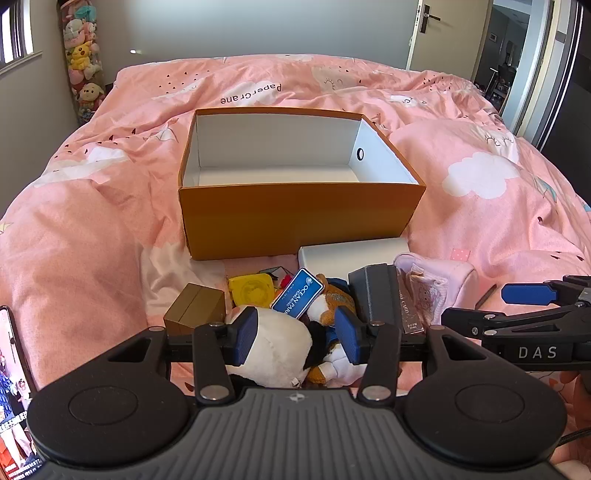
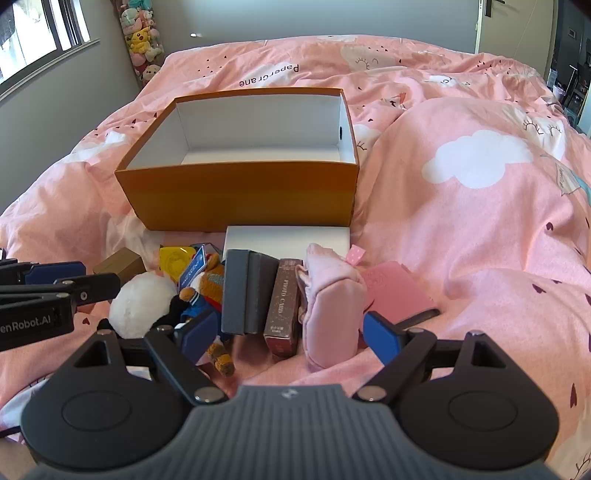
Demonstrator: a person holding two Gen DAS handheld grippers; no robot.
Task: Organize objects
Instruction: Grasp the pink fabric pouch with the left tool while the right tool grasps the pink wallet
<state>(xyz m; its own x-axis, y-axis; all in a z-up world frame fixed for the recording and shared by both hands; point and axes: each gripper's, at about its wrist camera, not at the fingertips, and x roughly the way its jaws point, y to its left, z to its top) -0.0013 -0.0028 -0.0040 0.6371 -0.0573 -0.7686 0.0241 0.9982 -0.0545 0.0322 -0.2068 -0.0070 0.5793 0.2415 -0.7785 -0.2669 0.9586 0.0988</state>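
Note:
An open, empty orange box stands on the pink bed. In front of it lies a pile: a white plush toy, an orange plush with a blue tag, a dark grey box, a brown photo card box, a pink pouch, a yellow case, a tan box and a white box. My left gripper is open, its pads on either side of the plush toys. My right gripper is open wide around the grey box, card box and pouch.
A pink notebook lies right of the pouch. A phone lies at the left edge of the left wrist view. A column of plush toys hangs in the far corner. A door and doorway are at the back right.

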